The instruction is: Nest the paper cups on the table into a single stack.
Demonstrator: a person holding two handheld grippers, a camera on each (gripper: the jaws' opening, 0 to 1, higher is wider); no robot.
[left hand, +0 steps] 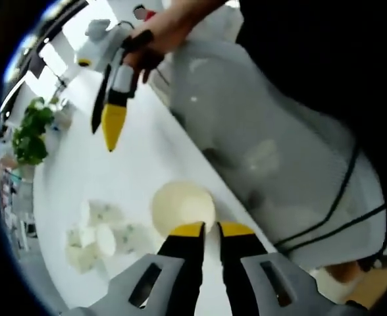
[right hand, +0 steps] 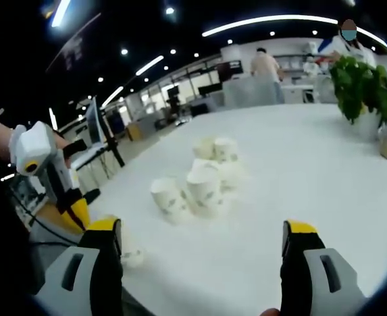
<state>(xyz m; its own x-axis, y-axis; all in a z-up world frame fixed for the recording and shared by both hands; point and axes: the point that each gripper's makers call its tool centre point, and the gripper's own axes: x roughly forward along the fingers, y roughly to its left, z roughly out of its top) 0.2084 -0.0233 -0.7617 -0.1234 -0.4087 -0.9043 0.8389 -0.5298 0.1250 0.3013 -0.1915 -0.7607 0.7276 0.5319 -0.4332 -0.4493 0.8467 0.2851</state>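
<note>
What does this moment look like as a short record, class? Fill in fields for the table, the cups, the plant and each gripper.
table: white table
cups: loose cluster of paper cups near the table's middle, not yet one stack
held cup: single cup, rim between the left gripper jaws
right gripper: right gripper jaws wide apart, holding nothing, facing the cluster
plant: potted plant at the far table edge
</note>
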